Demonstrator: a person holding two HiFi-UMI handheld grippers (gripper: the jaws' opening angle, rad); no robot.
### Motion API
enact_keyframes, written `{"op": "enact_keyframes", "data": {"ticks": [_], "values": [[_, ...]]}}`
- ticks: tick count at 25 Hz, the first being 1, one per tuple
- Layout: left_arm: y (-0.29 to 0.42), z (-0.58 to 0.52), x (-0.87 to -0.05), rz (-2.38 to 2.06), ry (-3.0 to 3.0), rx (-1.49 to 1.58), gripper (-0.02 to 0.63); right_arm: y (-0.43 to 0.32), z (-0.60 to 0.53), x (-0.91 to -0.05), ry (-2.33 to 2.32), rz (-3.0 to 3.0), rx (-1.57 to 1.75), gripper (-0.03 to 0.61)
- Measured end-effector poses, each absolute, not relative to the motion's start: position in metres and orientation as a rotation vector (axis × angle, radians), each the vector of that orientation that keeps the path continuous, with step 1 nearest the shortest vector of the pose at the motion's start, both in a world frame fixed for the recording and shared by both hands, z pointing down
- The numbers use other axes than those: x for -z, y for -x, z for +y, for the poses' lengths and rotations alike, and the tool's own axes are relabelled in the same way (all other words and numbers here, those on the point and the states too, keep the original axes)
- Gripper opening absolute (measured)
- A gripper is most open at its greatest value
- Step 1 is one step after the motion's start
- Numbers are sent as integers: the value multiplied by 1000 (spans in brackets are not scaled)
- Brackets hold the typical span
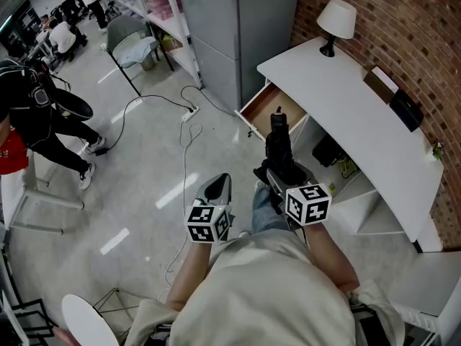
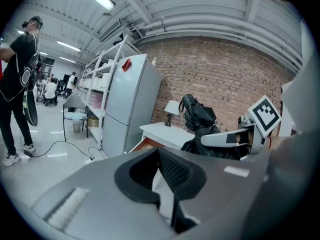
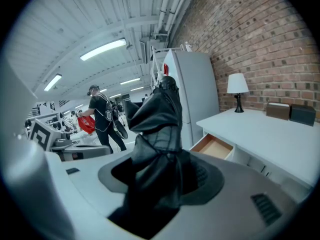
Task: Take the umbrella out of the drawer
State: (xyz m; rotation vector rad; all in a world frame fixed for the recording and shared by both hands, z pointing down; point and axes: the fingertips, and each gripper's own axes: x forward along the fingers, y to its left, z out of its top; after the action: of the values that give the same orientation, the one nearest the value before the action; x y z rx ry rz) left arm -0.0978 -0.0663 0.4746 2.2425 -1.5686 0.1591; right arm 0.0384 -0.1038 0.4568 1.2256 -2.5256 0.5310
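A folded black umbrella (image 1: 278,144) stands upright in the right tongs (image 1: 282,173), whose jaws are clamped on its lower fabric, as the right gripper view shows with the bundle (image 3: 157,134) rising between the dark pads. The umbrella is out of the open wooden drawer (image 1: 261,107), which gapes at 12 o'clock from it under the white bench (image 1: 346,107). A white-shaded lamp (image 1: 336,20) sits at the bench's far end, at 1 o'clock, against the brick wall. The left tongs (image 1: 218,187) hang at 9 o'clock from the right pair, just beside them, jaws closed on nothing. A person in black (image 1: 32,114) stands well apart at 10 o'clock, across the grey floor (image 1: 144,171).
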Motion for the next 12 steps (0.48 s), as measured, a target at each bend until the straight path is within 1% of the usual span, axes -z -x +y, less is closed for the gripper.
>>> {"op": "enact_keyframes", "data": {"ticks": [12], "values": [[98,-67,-478,-1563,-2237,-152,12,-34,-106,-456,-1210,-2531,-529,247]]}}
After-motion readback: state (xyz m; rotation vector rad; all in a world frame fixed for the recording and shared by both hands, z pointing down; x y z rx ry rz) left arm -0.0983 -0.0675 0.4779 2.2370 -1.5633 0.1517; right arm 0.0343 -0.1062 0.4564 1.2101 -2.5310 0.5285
